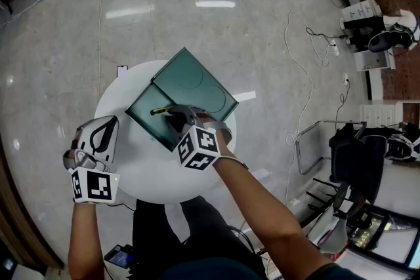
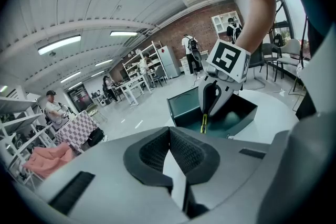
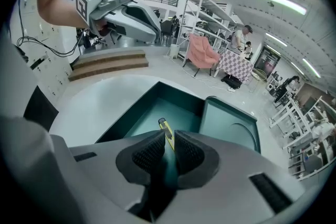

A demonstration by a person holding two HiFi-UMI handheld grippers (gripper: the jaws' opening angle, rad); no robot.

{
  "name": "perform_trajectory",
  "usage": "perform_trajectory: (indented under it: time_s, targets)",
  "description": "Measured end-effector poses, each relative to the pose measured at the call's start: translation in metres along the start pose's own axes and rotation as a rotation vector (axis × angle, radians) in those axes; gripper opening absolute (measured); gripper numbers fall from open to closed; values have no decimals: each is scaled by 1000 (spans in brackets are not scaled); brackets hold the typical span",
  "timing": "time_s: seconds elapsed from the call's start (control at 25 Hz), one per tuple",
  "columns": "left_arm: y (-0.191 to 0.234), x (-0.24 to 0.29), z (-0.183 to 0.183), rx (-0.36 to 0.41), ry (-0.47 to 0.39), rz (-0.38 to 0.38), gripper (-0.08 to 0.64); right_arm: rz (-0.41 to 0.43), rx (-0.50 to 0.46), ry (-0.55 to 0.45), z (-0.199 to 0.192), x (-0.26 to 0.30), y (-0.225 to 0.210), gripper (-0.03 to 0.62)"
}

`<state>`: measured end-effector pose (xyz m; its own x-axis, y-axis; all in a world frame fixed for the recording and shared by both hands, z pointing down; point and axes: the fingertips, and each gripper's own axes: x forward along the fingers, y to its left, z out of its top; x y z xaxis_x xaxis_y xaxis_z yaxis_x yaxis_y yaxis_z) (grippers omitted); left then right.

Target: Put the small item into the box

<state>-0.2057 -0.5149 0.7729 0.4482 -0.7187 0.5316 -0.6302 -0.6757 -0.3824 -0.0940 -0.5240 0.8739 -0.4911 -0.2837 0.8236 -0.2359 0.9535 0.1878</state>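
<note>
A dark green box stands on a round white table, its lid lying open behind it. My right gripper hangs over the box, shut on a slim yellow-and-black item. In the right gripper view the item sticks out between the pads, above the box floor. From the left gripper view the item points down into the box under the right gripper. My left gripper rests at the table's left edge, shut and holding nothing.
The table stands on a glossy pale floor. Cables trail on the floor to the right, near chairs and equipment. Shelving and tables with several people stand far off in the room. The person's legs are under the table's near edge.
</note>
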Motion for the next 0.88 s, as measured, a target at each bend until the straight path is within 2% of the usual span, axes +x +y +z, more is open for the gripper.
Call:
perform_trajectory:
  time_s: [0.36,0.56,0.88]
  targets:
    - [10,-32,13,-2,-7,36,18,-19,-5,-2,14,-30,10,65]
    - [16,-63,22,10,-8,51,18,-60,12,1,26,-55,12,64]
    - [27,-120,60,17,-20,79,18,-112,51,-63,64,-122,8,64]
